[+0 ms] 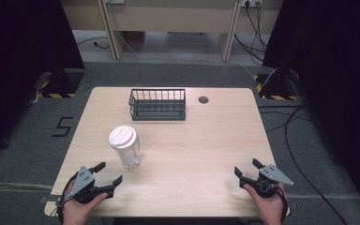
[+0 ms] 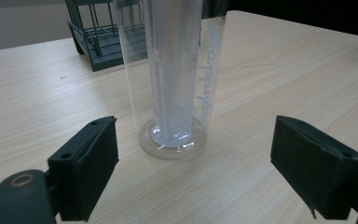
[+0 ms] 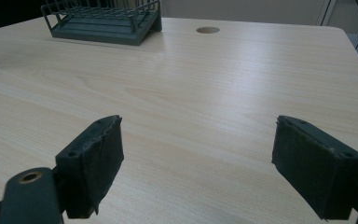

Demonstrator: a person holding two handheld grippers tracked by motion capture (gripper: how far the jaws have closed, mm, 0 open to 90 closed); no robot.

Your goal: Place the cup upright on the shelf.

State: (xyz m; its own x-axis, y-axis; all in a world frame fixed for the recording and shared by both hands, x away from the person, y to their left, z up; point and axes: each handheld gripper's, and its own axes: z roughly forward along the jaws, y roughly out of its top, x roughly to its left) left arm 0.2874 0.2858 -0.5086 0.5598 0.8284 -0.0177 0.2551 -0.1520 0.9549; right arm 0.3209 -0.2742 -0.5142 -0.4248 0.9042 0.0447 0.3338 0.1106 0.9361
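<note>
The upright bottle [image 1: 126, 146] stands at one o'clock of the nearer left tongs [image 1: 109, 174], both tongs gaping empty; right tongs [image 1: 246, 168] lie well apart.

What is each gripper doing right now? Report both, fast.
Left gripper: open, holding nothing, jaws spread just short of the clear plastic bottle with the white lid.
Right gripper: open, holding nothing, over the bare light wooden table.
</note>
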